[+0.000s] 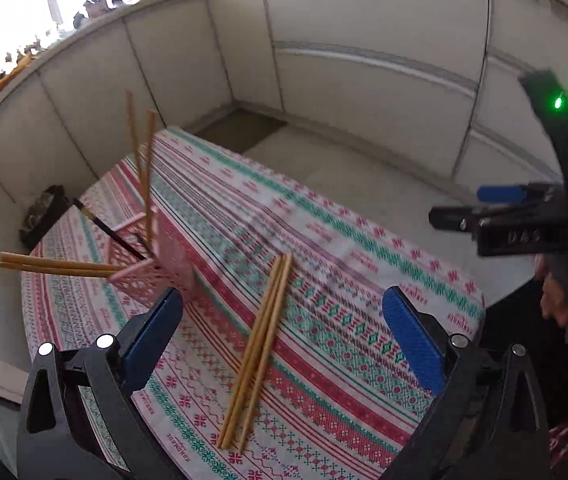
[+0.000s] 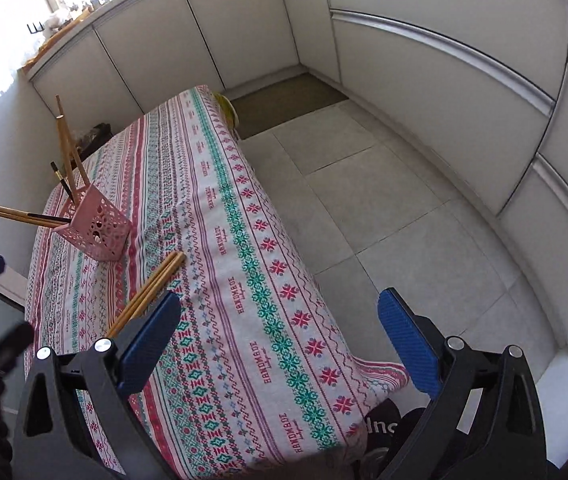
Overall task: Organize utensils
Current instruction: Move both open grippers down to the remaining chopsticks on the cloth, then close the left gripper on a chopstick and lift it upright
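The left gripper [image 1: 282, 338] stands wide apart with nothing between its blue pads, and the loose bundle of wooden chopsticks [image 1: 258, 354] lies on the bench [image 1: 364, 280] directly below the gap, its long axis running away from the gripper and slightly to the right, roughly along the pointing line, so a turn of the wrist looks needed for the pads to close across the sticks. The right gripper [image 2: 280, 336] is equally wide and empty, hovering nearer the bench's right edge; from its view the chopsticks [image 2: 156, 284] lie off to the left, partly behind its left finger, so the left hand seems the nearer. Beyond the bundle, to the left, stands the pink perforated holder [image 1: 152, 276] (already carrying several chopsticks that lean outward), with bare patterned cloth between, and the near edge close by
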The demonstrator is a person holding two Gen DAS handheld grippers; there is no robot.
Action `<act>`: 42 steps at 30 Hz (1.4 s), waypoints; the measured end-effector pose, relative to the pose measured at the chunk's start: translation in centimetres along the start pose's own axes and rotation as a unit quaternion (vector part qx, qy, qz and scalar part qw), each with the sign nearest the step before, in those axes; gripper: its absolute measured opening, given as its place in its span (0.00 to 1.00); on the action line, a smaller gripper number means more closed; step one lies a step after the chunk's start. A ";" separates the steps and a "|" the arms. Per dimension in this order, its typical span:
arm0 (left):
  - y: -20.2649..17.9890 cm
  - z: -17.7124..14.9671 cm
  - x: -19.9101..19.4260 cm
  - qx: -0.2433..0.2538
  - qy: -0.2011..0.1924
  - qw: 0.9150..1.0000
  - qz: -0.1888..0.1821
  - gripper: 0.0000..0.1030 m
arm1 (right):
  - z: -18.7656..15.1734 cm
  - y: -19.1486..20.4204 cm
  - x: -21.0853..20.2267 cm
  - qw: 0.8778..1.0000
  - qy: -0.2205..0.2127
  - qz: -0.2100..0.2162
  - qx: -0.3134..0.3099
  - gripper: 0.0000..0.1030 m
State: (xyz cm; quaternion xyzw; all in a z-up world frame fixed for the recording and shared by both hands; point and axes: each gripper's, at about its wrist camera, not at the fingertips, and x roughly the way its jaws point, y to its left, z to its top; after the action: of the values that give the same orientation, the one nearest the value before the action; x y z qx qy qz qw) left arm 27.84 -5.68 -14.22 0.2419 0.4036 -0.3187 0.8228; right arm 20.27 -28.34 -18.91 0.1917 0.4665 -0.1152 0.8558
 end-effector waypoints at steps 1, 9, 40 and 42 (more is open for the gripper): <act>-0.3 0.1 1.6 0.003 0.022 1.000 -0.013 0.89 | 0.2 -0.2 -0.2 1.000 0.000 0.004 0.004 0.93; -0.5 0.5 11.2 -0.019 0.152 0.986 -0.059 0.40 | 0.9 -2.2 0.7 0.997 0.042 0.041 0.058 0.93; 1.1 2.2 17.1 -0.056 0.224 0.967 -0.104 0.16 | 0.6 -2.5 2.5 0.993 0.084 0.044 0.075 0.93; 1.5 2.0 17.0 -0.056 0.226 0.966 -0.114 0.18 | 0.6 -2.4 2.5 0.993 0.083 0.041 0.072 0.93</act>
State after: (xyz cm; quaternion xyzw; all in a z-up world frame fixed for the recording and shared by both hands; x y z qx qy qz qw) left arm 37.93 -11.61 -26.82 0.2132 0.6213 -0.3241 0.6808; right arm 21.14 -30.82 -21.24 0.2807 0.5180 -0.0972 0.8021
